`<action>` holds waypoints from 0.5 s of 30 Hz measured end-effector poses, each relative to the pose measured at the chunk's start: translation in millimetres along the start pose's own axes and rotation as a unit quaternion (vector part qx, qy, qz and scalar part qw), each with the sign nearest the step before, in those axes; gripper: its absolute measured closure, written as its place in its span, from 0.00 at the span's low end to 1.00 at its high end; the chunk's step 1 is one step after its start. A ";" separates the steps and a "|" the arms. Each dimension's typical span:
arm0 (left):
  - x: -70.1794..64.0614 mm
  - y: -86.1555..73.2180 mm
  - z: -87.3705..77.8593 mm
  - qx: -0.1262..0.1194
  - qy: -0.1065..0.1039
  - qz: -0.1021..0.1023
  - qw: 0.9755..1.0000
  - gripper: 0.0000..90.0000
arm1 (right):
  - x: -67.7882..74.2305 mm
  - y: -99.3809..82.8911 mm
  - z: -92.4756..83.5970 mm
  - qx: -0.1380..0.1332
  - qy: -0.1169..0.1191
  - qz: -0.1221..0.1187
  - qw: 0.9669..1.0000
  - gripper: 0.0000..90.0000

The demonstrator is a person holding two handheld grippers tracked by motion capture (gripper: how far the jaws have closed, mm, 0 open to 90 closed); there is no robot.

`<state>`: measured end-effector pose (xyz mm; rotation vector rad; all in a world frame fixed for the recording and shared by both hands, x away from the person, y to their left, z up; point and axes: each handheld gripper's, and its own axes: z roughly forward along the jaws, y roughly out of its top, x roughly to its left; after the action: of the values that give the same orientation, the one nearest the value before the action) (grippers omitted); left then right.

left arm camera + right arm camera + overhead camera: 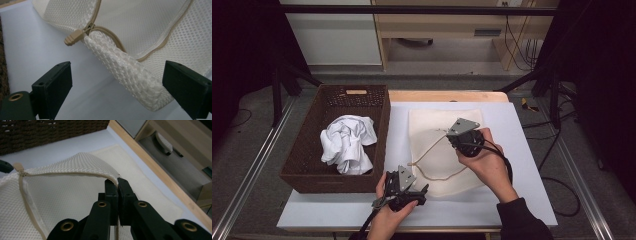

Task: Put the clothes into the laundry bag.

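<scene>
Your right gripper (pixel 117 182) pinches the mesh bag (pixel 437 135) at frame centre.
Your left gripper (pixel 117 82) gapes around the bag's corner, lower middle.

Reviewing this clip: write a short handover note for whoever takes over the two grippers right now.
Right gripper: shut on the zipper edge of the mesh bag, holding it raised.
Left gripper: open, jaws either side of the bag's near corner, not yet gripping; the zipper pull lies just ahead.
White cloth sits crumpled in the basket, left of the bag.
Done: bag unzipped, one edge lifted.
Left, probably: grip the other edge, open the bag wide, then load the cloth.
</scene>
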<state>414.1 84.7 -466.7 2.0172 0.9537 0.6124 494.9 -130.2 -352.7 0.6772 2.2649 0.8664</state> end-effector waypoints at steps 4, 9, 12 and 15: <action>1.8 2.2 2.2 -0.001 0.002 -0.003 1.000 0.10 | -0.2 8.6 -3.0 -0.015 -0.016 0.000 1.000 0.98; 3.4 3.8 3.6 -0.004 0.003 -0.005 1.000 0.11 | -1.4 14.9 -3.9 -0.033 -0.038 -0.004 0.999 0.98; 4.3 5.1 3.8 -0.008 0.005 -0.011 1.000 0.11 | -2.6 16.7 -2.7 -0.035 -0.046 -0.006 0.998 0.98; 5.2 8.0 5.0 -0.009 0.005 -0.011 1.000 0.11 | -6.3 22.5 -1.3 -0.043 -0.058 -0.012 0.997 0.98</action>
<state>424.0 83.5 -462.5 1.9882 0.9712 0.6174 503.6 -120.0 -333.5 0.6440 2.1156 0.8855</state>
